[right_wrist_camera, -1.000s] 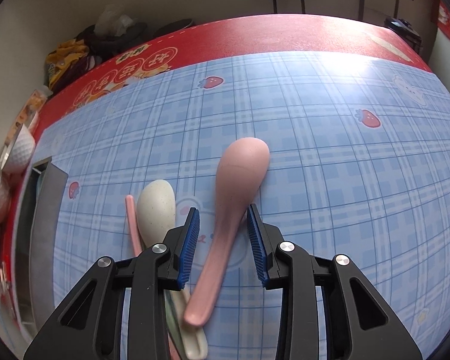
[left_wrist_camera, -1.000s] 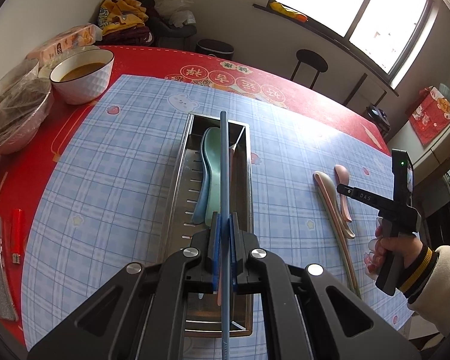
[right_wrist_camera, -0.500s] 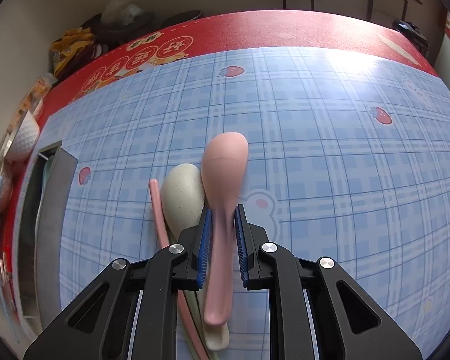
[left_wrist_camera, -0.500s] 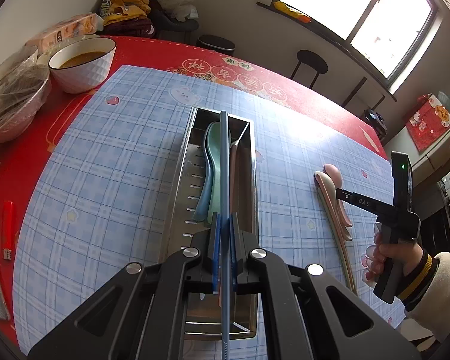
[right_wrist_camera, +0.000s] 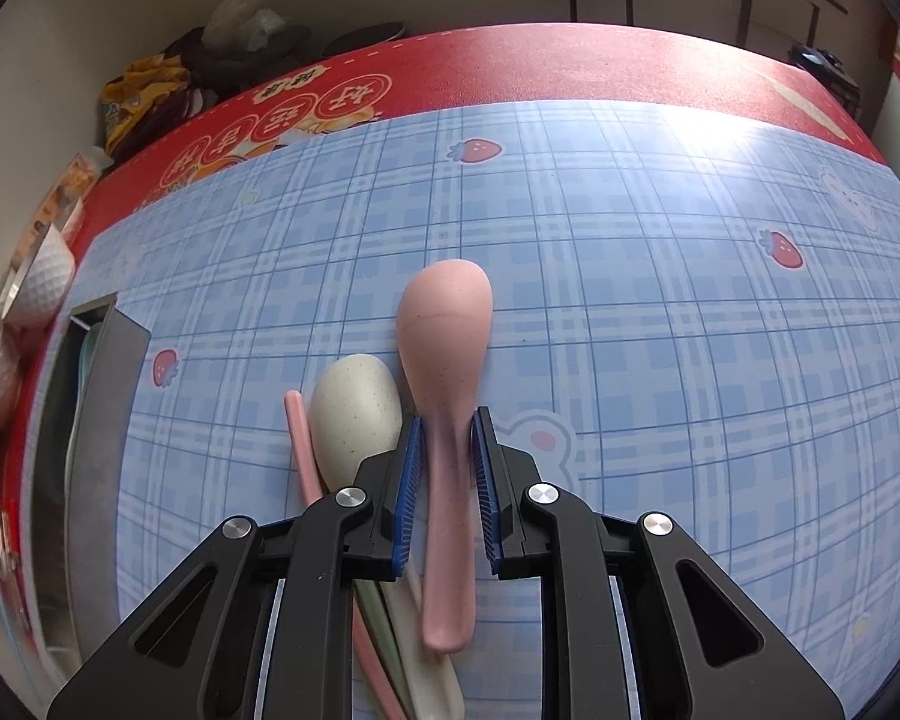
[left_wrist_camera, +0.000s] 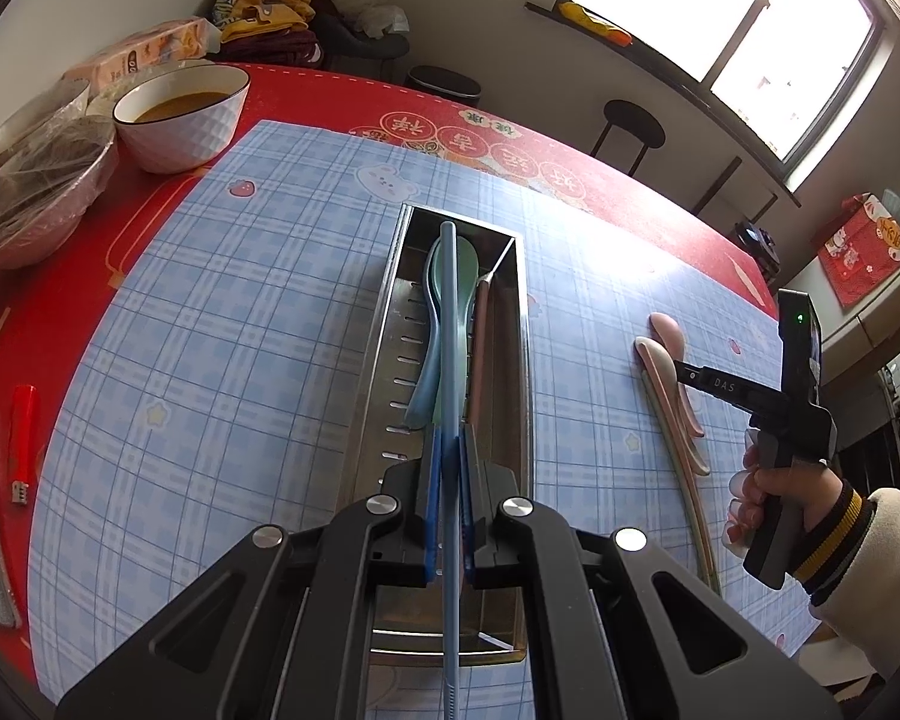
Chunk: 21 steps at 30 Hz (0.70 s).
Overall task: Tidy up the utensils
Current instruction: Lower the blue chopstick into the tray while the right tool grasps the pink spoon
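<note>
My left gripper (left_wrist_camera: 448, 438) is shut on a long blue chopstick (left_wrist_camera: 448, 312) and holds it lengthwise over the metal tray (left_wrist_camera: 525, 360). Inside the tray lie a green spoon (left_wrist_camera: 469, 264), a blue spoon (left_wrist_camera: 420, 396) and a pink chopstick (left_wrist_camera: 481, 348). To the right on the mat, my right gripper (right_wrist_camera: 445, 438) is shut on the neck of the pink spoon (right_wrist_camera: 444, 324). Its bowl points away from me. Just left of it lie a beige spoon (right_wrist_camera: 354, 408) and another pink chopstick (right_wrist_camera: 299, 438). A hand (left_wrist_camera: 774, 480) holds that gripper.
A blue checked mat (left_wrist_camera: 240, 330) covers the red table. At the far left stand a bowl of brown soup (left_wrist_camera: 180, 120), a plastic-wrapped bowl (left_wrist_camera: 36, 198) and a tissue pack (left_wrist_camera: 144, 57). A red lighter (left_wrist_camera: 23, 438) lies near the left edge. The tray (right_wrist_camera: 99, 420) sits left of the loose spoons.
The right jaws closed from wide apart onto the pink spoon's handle, and the spoon swung from slanted into line with the fingers. The left gripper stayed over the tray with the chopstick.
</note>
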Each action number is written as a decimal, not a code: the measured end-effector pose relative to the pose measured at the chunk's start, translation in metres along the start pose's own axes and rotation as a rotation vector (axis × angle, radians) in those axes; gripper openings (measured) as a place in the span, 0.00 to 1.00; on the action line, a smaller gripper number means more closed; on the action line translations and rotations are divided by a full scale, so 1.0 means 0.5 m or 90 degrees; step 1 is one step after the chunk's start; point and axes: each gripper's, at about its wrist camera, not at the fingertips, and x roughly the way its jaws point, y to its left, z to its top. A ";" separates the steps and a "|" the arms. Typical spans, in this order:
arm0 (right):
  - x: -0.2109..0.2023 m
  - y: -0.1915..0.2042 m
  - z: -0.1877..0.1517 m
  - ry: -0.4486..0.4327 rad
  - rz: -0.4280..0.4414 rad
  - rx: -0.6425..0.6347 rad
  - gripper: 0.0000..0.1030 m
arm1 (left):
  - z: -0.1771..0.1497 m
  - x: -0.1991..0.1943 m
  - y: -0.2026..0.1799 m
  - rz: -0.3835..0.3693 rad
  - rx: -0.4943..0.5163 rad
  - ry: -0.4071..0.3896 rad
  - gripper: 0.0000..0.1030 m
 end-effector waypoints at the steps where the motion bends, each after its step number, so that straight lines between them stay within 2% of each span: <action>1: 0.000 0.001 0.003 0.002 -0.004 0.000 0.17 | 0.000 0.000 -0.001 -0.001 0.000 0.000 0.05; 3: -0.004 -0.003 0.003 0.007 0.002 0.014 0.16 | 0.002 0.000 -0.006 -0.003 0.003 -0.001 0.05; 10: -0.071 -0.032 -0.025 -0.035 0.061 0.071 0.16 | 0.005 0.010 -0.017 -0.012 0.005 0.004 0.05; 21: -0.125 -0.043 -0.090 -0.038 0.127 0.117 0.16 | 0.015 0.049 -0.036 -0.014 0.016 0.031 0.05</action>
